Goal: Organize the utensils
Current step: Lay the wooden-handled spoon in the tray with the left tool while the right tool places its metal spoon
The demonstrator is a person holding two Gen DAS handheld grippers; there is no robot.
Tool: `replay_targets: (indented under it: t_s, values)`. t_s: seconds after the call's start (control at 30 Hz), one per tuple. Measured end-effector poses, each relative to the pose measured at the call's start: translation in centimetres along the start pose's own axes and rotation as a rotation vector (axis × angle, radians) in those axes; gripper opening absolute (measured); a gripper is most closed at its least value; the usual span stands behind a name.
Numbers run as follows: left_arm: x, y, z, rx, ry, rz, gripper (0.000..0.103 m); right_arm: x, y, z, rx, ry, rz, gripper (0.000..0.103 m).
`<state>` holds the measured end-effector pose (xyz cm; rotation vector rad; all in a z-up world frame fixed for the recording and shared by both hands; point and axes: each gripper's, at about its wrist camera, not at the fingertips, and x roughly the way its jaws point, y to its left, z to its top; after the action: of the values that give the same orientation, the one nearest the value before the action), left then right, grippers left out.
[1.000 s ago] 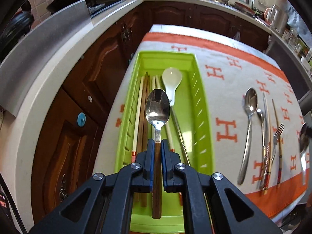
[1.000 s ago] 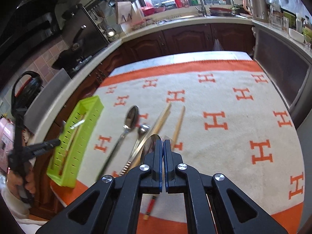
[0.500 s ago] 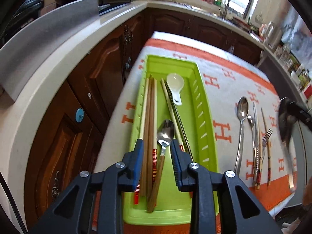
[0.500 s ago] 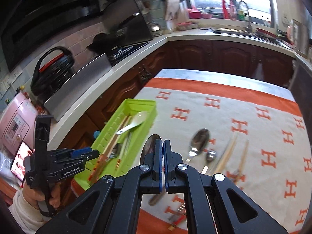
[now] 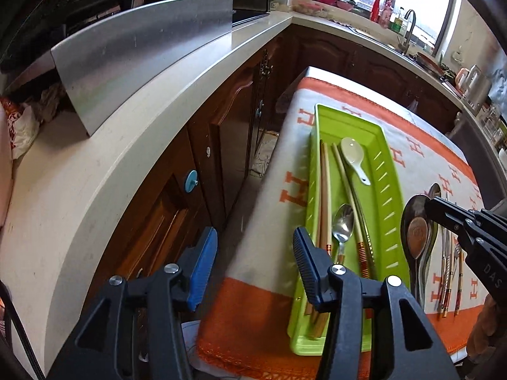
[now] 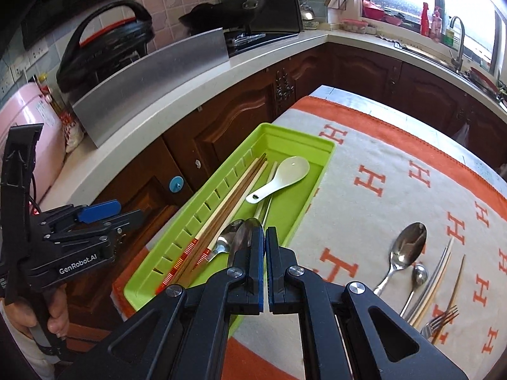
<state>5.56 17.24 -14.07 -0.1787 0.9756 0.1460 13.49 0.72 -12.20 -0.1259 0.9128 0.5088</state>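
While the large metal spoon (image 6: 245, 240) is pinched by its handle in the right gripper (image 6: 264, 247), its bowl is carried over the near end of the green tray (image 6: 317, 145), roughly along the tray's long axis. Spread and empty after opening, the left gripper (image 5: 255, 253) is held beside the tray. An orange-patterned cloth (image 6: 396, 196) and kitchen counters (image 6: 177, 104) are seen around.
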Motion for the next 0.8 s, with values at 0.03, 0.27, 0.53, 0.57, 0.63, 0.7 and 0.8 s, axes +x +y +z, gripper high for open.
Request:
replay_targets:
  t_s: [0.03, 0.27, 0.53, 0.57, 0.63, 0.7, 0.8]
  values:
    - [0.1, 0.2, -0.1, -0.001, 0.001, -0.001, 0.048, 0.5, 0.1, -0.1, -0.013, 0.003, -0.010, 0.001]
    - [0.4, 0.3, -0.6, 0.010, 0.003, 0.004, 0.048, 3.2, 1.3, -0.5, -0.105, 0.023, -0.074, 0.001]
    - [0.7, -0.8, -0.8, 0.033, 0.020, -0.007, 0.052, 4.7, 1.6, -1.5, -0.122, 0.076, -0.055, 0.004]
    - [0.7, -0.9, -0.8, 0.037, 0.019, -0.006, 0.052, 4.6, 1.5, -1.5, -0.115, 0.078, -0.053, 0.006]
    - [0.6, -1.3, -0.8, 0.042, 0.018, -0.007, 0.055, 4.2, 1.3, -1.6, -0.104, 0.073, -0.049, 0.007]
    - [0.4, -1.6, -0.8, 0.045, 0.015, -0.008, 0.056, 3.7, 1.1, -1.7, -0.094, 0.069, -0.044, 0.007]
    - [0.2, -2.1, -0.7, 0.056, 0.012, -0.008, 0.057, 2.8, 0.5, -2.0, -0.073, 0.064, -0.036, 0.007]
